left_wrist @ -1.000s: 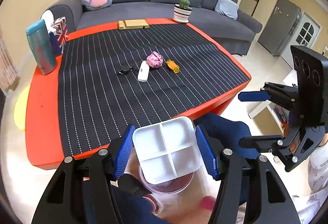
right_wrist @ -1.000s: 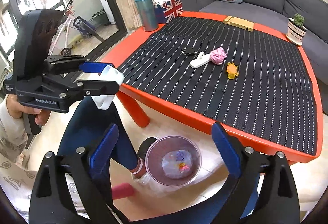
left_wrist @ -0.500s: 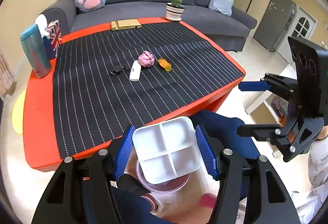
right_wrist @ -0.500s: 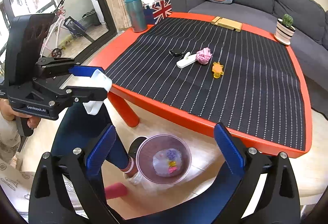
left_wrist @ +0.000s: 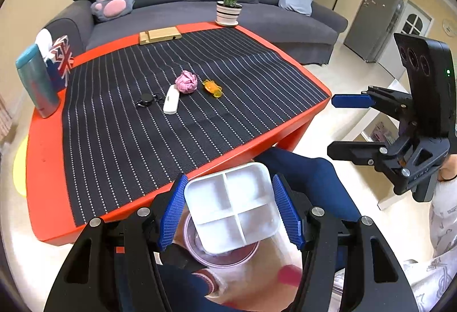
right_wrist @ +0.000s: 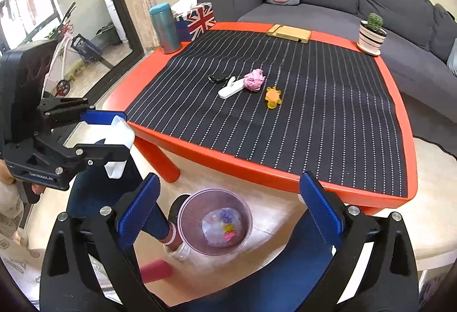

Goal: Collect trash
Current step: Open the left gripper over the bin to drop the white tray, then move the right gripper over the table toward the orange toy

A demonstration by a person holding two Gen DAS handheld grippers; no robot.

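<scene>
Table [left_wrist: 42, 169]: red, low, w/ black striped mat [left_wrist: 142, 140]; sofa behind.
Bin [right_wrist: 214, 222]: clear pinkish tub on floor at near table edge, beside person's foot; some trash already lying in it.
L gripper [left_wrist: 231, 212]: clenched on white 4-compartment tray [left_wrist: 231, 209], one blue pad on each side; held directly over bin mouth, tilt hard to judge.
R gripper [right_wrist: 228, 206]: released, jaws wide, nothing between; hangs above bin, apart from tray.
Trash left on mat: pink crumpled wad [left_wrist: 186, 81], orange wrapper [left_wrist: 212, 87] just beside it.
Other items on mat: white flat device [left_wrist: 171, 99] touching/next to wad, black small item [left_wrist: 145, 100] – prob. not trash, cannot tell.
Step in hand (judged): tray at bin – either being dumped or dropped in; compartments look empty from above.
Next move (judged): if tray is trash, open L jaws w/ tray centred over rim so it falls in. Then R reaches to mid-mat for wad; soft, so close gently and fully.
</scene>
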